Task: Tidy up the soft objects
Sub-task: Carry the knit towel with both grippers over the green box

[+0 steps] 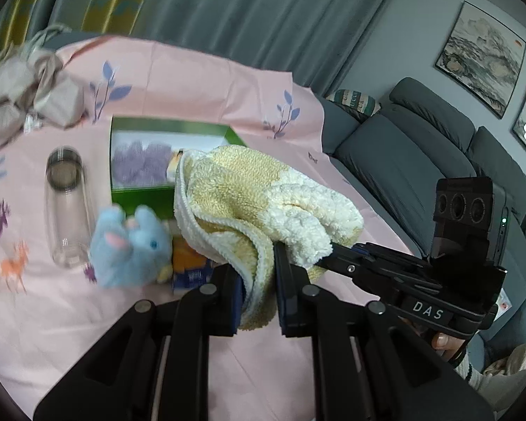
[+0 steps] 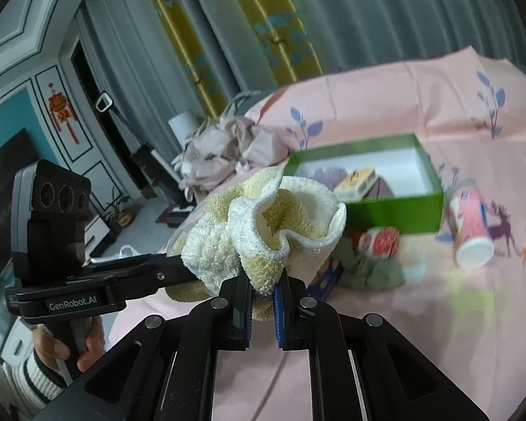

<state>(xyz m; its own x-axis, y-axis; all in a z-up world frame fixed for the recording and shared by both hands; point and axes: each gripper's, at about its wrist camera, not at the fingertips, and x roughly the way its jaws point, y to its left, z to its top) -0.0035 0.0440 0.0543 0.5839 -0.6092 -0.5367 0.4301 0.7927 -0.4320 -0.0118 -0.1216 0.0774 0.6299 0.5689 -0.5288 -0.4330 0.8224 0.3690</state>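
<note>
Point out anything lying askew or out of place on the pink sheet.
The clear glass jar and the pink-labelled canister with white cap both lie tipped on their sides. A grey-pink garment sits crumpled beyond the open green box.

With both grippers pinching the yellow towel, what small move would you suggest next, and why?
Probably carry the towel forward over the green box: both the left hand-held gripper and the right hand-held gripper hold it bunched just short of the box.

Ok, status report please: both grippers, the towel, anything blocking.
Left gripper and right gripper both shut on yellow towel, held bunched above the bedspread. Green box just beyond. Nothing blocking.
</note>
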